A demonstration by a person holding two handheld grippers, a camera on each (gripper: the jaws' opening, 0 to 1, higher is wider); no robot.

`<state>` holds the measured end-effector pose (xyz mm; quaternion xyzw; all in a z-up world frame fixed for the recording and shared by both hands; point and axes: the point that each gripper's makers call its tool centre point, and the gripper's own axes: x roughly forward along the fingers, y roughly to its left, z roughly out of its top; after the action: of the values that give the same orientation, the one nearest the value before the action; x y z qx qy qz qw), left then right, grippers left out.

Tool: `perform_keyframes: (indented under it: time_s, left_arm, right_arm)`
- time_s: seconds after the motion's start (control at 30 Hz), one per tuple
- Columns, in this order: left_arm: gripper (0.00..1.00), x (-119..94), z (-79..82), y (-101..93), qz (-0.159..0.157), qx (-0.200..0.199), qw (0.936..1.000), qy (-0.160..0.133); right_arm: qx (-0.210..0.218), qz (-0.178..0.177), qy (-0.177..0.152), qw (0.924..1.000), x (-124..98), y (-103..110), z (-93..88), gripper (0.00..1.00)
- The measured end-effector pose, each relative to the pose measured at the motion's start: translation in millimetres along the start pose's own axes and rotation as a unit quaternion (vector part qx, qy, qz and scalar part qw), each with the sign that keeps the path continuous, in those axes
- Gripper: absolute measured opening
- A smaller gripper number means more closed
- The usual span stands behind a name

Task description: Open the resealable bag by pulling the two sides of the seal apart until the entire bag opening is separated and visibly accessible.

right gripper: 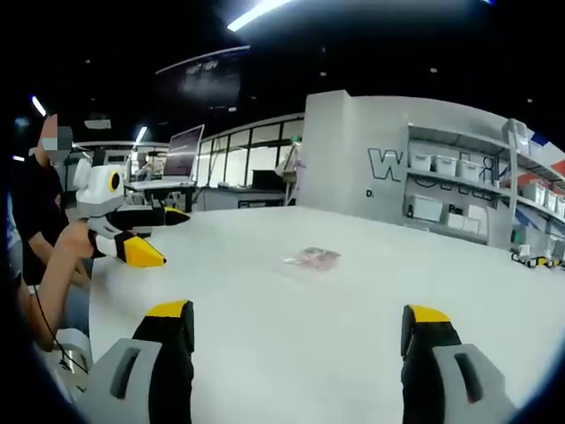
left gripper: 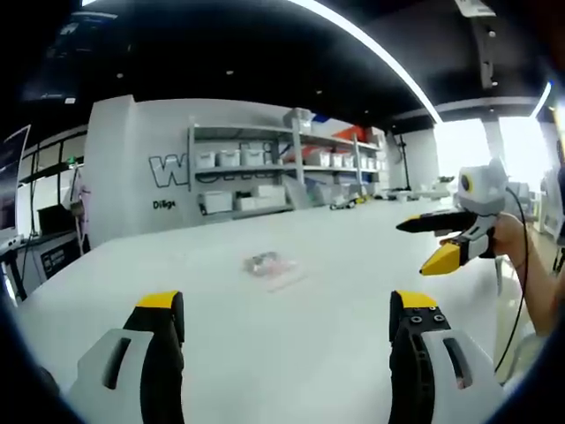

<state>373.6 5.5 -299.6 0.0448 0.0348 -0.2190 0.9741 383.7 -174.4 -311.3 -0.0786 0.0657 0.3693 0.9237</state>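
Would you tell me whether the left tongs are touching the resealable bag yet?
Apart. In the left gripper view the left tongs stand open near the camera, with bare white table between their tips and the resealable bag lying farther out.

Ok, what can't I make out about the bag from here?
- Bag, left gripper view: too small and far to tell whether the seal is shut.
- Bag, right gripper view: contents a pinkish blur.
- Which edge carries the seal: not clear in either view.

Big white table point(left gripper: 291, 336), pretty much bare. Just one small resealable bag point(left gripper: 269, 264) lying flat near the middle, well away from every edge. Something pinkish inside it.
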Motion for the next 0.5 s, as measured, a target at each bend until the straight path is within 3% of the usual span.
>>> perform_keyframes:
  time_s: [0.5]
  left_arm:
    - [0.96, 1.0, 0.7, -3.9, -0.007, 0.000, 1.0000, -0.001]
  right_arm:
    - [0.002, -0.002, -0.003, 1.0000, -1.9, -1.2, 0.7, 0.99]
